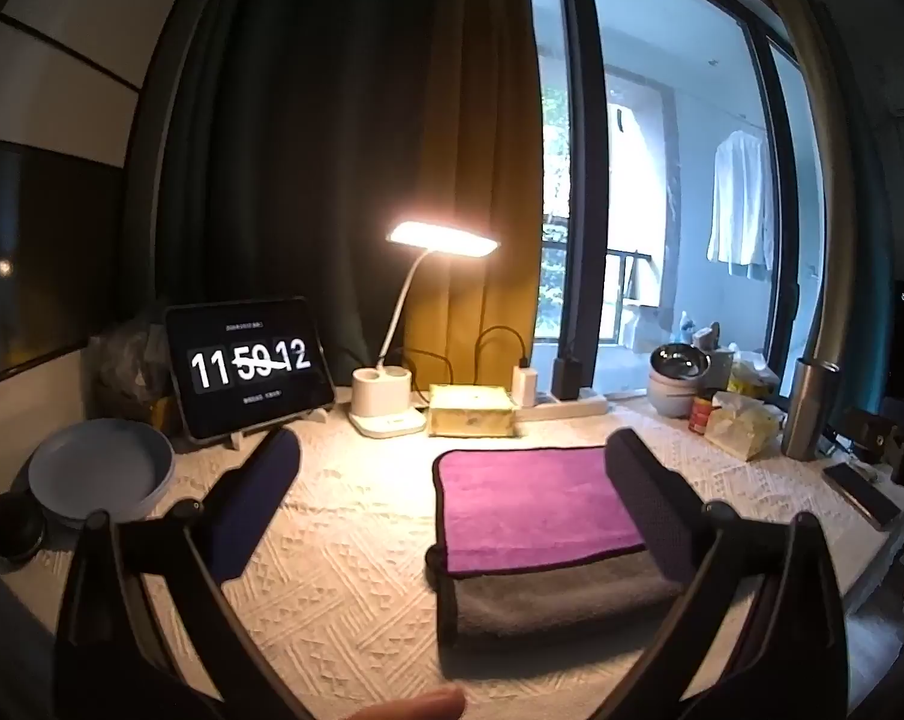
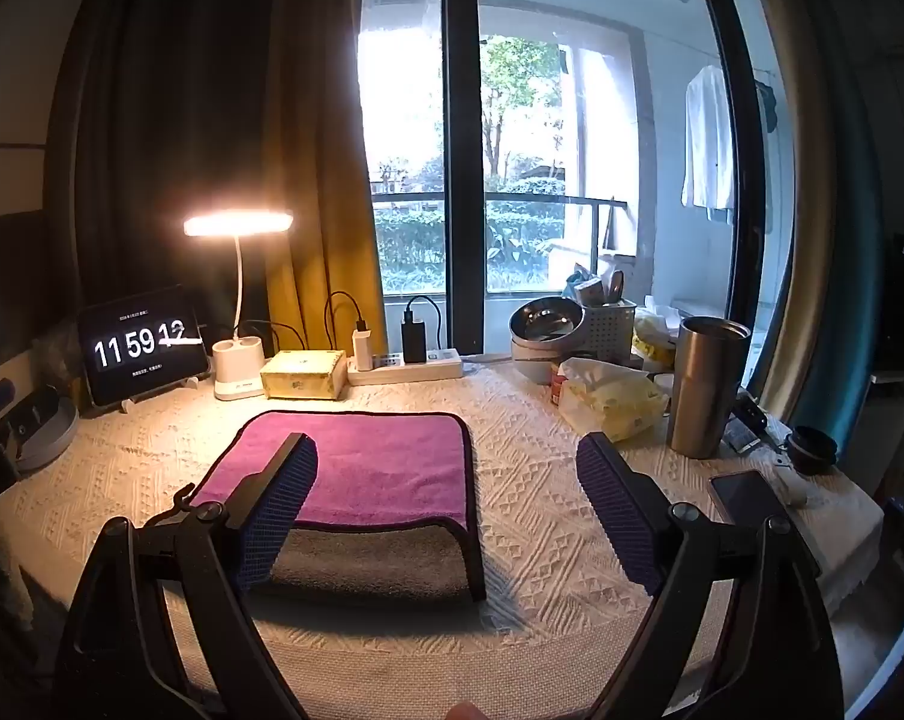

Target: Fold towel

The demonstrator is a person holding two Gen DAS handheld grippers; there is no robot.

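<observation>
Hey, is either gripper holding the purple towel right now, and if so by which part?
Neither. The left gripper and right gripper are both open above the folded towel, which lies on the table.

Left wrist view: low over table (image 1: 344, 516), facing window; towel (image 1: 529, 510) lower right of centre, close.
Right wrist view: same height and heading; towel (image 2: 362, 468) lower left of centre.
Shared: towel, lamp (image 1: 443, 240), clock tablet (image 1: 251, 360).
</observation>
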